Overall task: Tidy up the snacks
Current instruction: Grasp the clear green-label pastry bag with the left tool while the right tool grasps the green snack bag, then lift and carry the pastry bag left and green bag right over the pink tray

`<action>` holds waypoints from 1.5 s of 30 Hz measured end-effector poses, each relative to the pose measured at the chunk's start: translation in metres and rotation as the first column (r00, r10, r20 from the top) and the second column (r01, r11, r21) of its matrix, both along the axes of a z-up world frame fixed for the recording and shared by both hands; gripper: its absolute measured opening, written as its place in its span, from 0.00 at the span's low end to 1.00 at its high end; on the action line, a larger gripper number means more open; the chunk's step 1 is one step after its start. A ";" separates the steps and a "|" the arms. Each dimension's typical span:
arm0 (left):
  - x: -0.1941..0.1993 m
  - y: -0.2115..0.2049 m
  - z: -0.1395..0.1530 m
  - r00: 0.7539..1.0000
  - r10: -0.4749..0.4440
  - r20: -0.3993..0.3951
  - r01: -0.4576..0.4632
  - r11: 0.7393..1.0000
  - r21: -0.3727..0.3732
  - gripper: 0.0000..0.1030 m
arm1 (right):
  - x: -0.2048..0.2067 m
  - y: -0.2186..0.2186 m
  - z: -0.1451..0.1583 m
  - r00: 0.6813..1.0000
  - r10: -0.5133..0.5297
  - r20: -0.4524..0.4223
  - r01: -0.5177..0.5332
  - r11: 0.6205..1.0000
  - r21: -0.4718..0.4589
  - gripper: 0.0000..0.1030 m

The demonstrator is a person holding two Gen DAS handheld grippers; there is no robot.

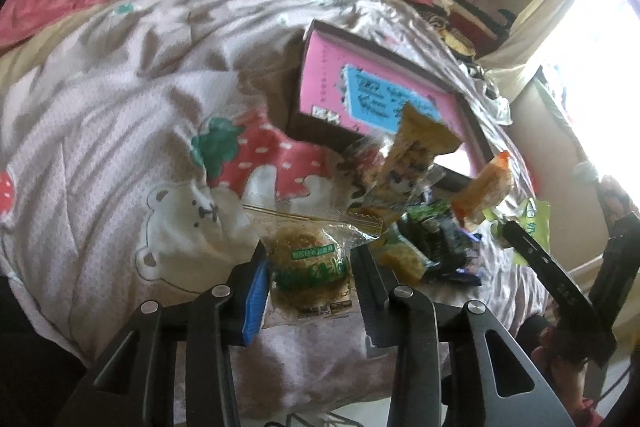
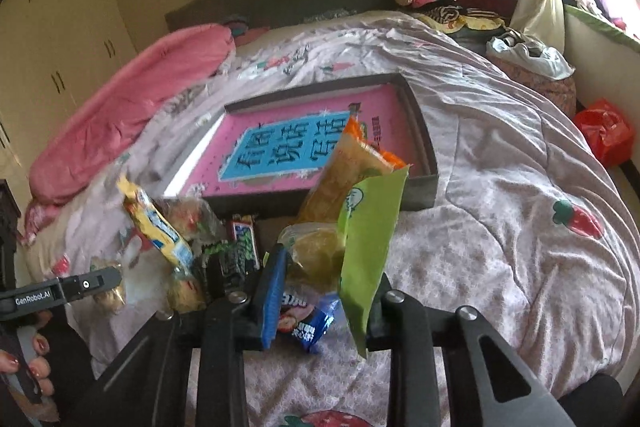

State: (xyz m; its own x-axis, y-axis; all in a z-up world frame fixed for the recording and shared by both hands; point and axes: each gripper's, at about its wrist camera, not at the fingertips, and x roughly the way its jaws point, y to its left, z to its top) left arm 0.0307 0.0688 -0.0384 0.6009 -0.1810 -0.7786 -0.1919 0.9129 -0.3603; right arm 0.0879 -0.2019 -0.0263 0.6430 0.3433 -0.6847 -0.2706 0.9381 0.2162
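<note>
Holding one snack packet (image 1: pixel 308 267) each, two grippers, seemingly.

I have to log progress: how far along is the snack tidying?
Done: nothing yet; the dark shallow box with the pink-and-blue bottom holds no snacks. In hand: the left gripper grips a clear-wrapped round cake, the right gripper a green flat packet. Left: the loose pile of wrapped snacks on the quilt.
</note>
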 end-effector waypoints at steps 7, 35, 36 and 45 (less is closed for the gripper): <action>0.008 -0.005 0.012 0.999 -0.012 0.039 0.012 1.000 0.013 0.39 | 0.003 -0.006 0.012 1.000 0.001 0.031 -0.002 0.999 0.036 0.30; 0.080 0.011 0.035 0.993 0.030 0.116 -0.030 1.000 -0.001 0.39 | 0.025 -0.015 0.037 0.993 -0.034 0.109 0.025 0.996 0.082 0.29; 0.083 0.011 0.036 0.993 0.028 0.118 -0.028 1.000 -0.003 0.39 | 0.027 -0.015 0.038 0.993 -0.035 0.113 0.026 0.996 0.080 0.29; 0.107 0.010 0.036 0.992 0.023 0.127 -0.023 1.000 0.001 0.39 | 0.049 -0.016 0.049 0.989 -0.053 0.138 0.043 0.996 0.077 0.29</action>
